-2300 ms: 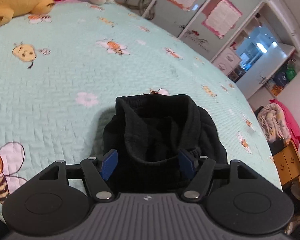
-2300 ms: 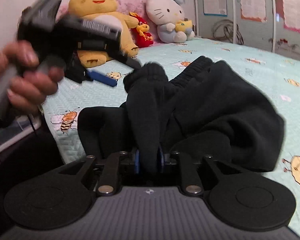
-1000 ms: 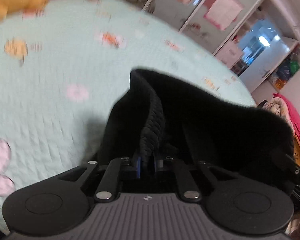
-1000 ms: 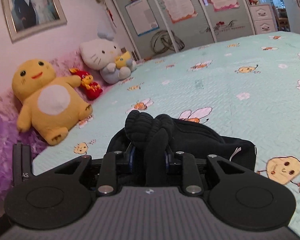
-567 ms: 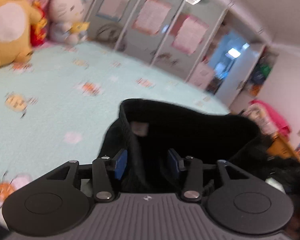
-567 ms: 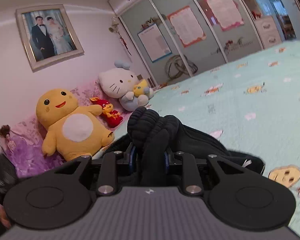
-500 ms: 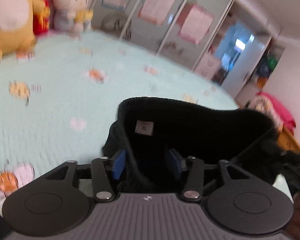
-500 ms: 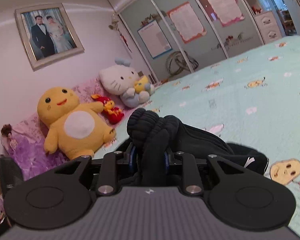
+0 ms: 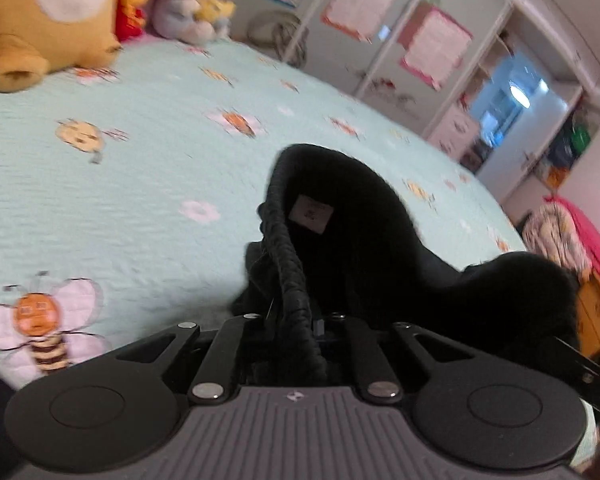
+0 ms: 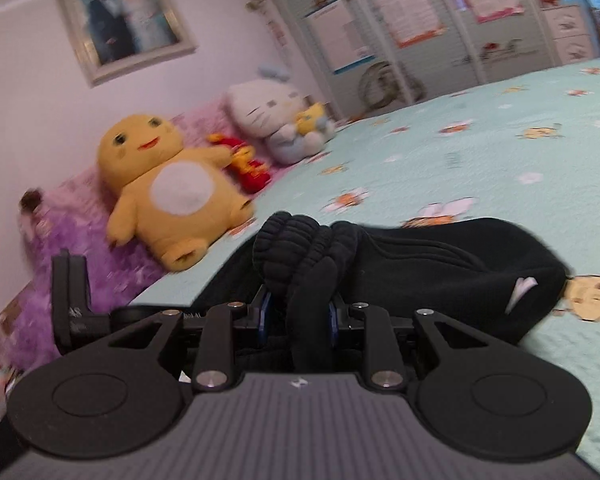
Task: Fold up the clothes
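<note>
A black knitted garment [image 9: 352, 220] with a ribbed waistband and a small grey label [image 9: 311, 213] is lifted above the pale green bee-print bedcover [image 9: 140, 184]. My left gripper [image 9: 296, 320] is shut on the ribbed edge, which rises straight up from between its jaws. In the right wrist view the same garment [image 10: 440, 256] trails to the right onto the bed. There my right gripper [image 10: 298, 316] is shut on a thick bunch of the fabric, with blue pads [image 10: 263, 316] showing on both sides of it.
A yellow plush toy [image 10: 172, 192], a small red toy [image 10: 248, 164] and a white cat plush [image 10: 276, 120] sit along the pink headboard side. Wardrobe doors [image 10: 400, 32] stand behind the bed. A heap of clothes [image 9: 560, 236] and a wooden cabinet [image 9: 596, 316] lie past the bed's right edge.
The left jaws stood open around the waistband half a second ago and have closed on its ribbed edge again. The right gripper kept its grip and swung, so the toys sit further right.
</note>
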The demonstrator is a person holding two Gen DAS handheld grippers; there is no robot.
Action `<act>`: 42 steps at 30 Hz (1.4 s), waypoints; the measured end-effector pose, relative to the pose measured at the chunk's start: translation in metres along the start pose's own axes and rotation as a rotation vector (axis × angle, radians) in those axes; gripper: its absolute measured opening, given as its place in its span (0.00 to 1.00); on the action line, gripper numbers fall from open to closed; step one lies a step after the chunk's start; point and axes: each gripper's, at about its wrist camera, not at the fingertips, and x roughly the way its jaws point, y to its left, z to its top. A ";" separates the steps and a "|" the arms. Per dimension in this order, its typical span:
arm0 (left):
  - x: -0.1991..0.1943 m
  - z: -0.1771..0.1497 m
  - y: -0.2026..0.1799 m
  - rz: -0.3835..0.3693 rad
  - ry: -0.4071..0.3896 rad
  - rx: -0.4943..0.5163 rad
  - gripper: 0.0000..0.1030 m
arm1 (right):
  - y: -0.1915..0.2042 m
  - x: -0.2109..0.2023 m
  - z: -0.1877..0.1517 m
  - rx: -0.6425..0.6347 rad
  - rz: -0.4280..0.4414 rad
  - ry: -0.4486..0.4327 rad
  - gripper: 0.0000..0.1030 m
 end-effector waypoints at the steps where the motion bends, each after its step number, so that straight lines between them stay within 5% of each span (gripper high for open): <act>1: -0.008 -0.001 0.006 0.020 -0.014 -0.011 0.08 | 0.012 0.008 0.002 -0.029 0.021 0.004 0.26; 4: -0.027 -0.001 0.026 0.081 -0.040 -0.067 0.18 | 0.048 0.038 0.002 -0.131 0.117 0.020 0.26; 6: -0.040 -0.001 0.039 0.115 -0.035 -0.093 0.51 | 0.062 0.063 -0.004 -0.147 0.136 0.074 0.27; 8: -0.053 -0.003 0.049 0.136 -0.043 -0.108 0.58 | 0.062 0.084 -0.017 -0.115 0.130 0.138 0.28; 11: -0.059 -0.006 0.047 0.144 -0.020 -0.097 0.59 | 0.049 0.101 -0.042 -0.053 0.101 0.236 0.34; 15: -0.039 -0.015 0.029 0.090 0.060 -0.063 0.60 | 0.045 0.081 -0.054 -0.015 0.098 0.233 0.38; 19: -0.011 -0.025 0.005 0.044 0.113 0.004 0.62 | 0.037 0.027 -0.042 -0.030 0.067 0.083 0.65; 25: 0.009 -0.033 -0.015 0.050 0.154 0.047 0.62 | -0.010 -0.016 -0.034 0.074 -0.153 0.011 0.67; 30: -0.021 -0.039 -0.030 0.044 0.086 0.087 0.63 | -0.056 -0.007 -0.050 0.260 -0.223 0.084 0.69; 33: -0.029 -0.043 -0.034 -0.004 0.080 0.090 0.74 | -0.069 0.010 -0.062 0.339 -0.198 0.141 0.72; 37: -0.024 -0.048 -0.039 -0.027 0.107 0.094 0.75 | -0.080 0.038 -0.079 0.441 -0.183 0.227 0.75; 39: -0.011 -0.051 -0.043 -0.008 0.130 0.135 0.78 | -0.079 0.044 -0.087 0.455 -0.149 0.251 0.60; 40: 0.001 -0.053 -0.044 0.021 0.141 0.151 0.77 | -0.072 0.044 -0.087 0.421 -0.124 0.253 0.29; 42: 0.018 -0.053 -0.040 0.085 0.155 0.145 0.55 | -0.052 0.040 -0.084 0.319 -0.084 0.240 0.22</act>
